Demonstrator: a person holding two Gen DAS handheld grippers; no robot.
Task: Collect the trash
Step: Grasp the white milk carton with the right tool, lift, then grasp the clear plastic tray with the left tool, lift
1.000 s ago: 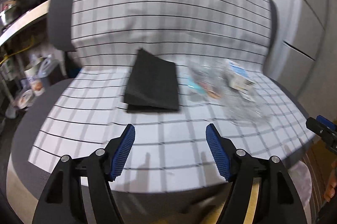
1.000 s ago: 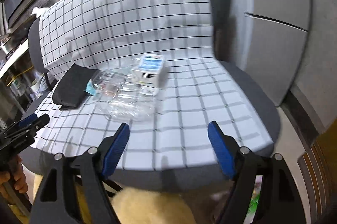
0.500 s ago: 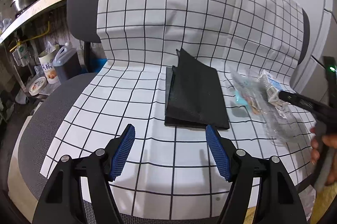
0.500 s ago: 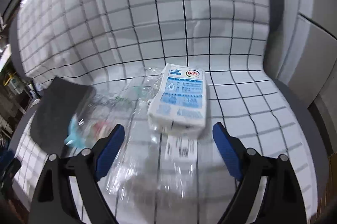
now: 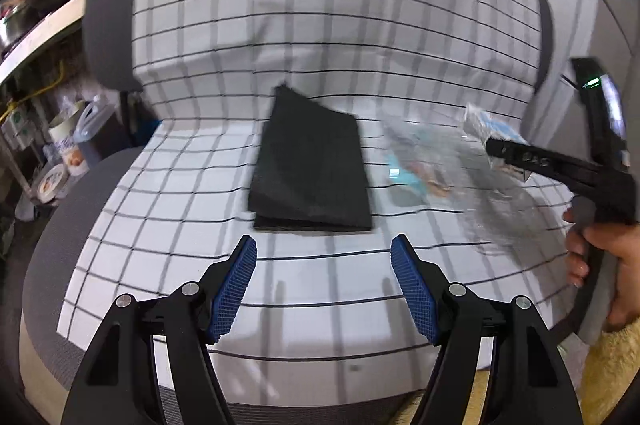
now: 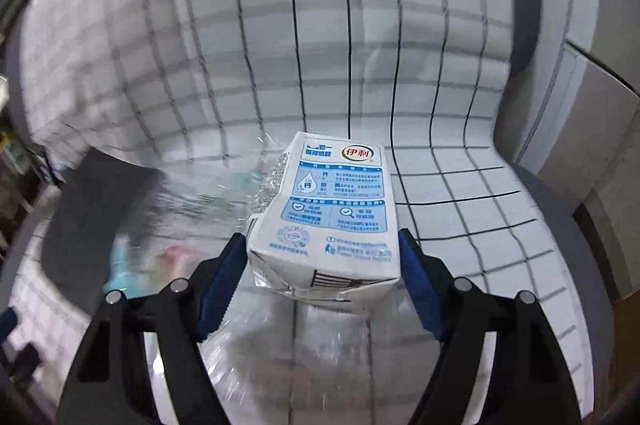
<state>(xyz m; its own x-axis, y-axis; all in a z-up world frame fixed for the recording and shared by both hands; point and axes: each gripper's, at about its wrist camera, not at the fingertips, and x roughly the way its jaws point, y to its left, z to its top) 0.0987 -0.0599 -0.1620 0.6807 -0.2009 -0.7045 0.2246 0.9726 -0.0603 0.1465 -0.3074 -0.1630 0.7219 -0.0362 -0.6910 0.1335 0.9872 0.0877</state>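
A white and blue milk carton [image 6: 332, 213] lies on a checked cloth [image 6: 460, 193] over a chair seat, on top of clear plastic wrapping [image 6: 200, 209]. My right gripper [image 6: 322, 279] is open with its blue pads on either side of the carton's near end, close to its sides. In the left wrist view the carton [image 5: 490, 131] and the clear plastic [image 5: 424, 161] lie at the right, with the right gripper [image 5: 516, 153] reaching onto them. My left gripper [image 5: 324, 289] is open and empty above the seat front, near a folded black bag [image 5: 310, 171].
The chair has a grey back edge [image 5: 108, 25] and grey seat rim [image 5: 52, 245]. Containers and tape rolls [image 5: 60, 161] sit on the floor to the left. Grey cabinet doors [image 6: 592, 129] stand to the right.
My right gripper has moved forward so the carton now sits between its open pads. My left gripper has drawn back slightly from the black bag.
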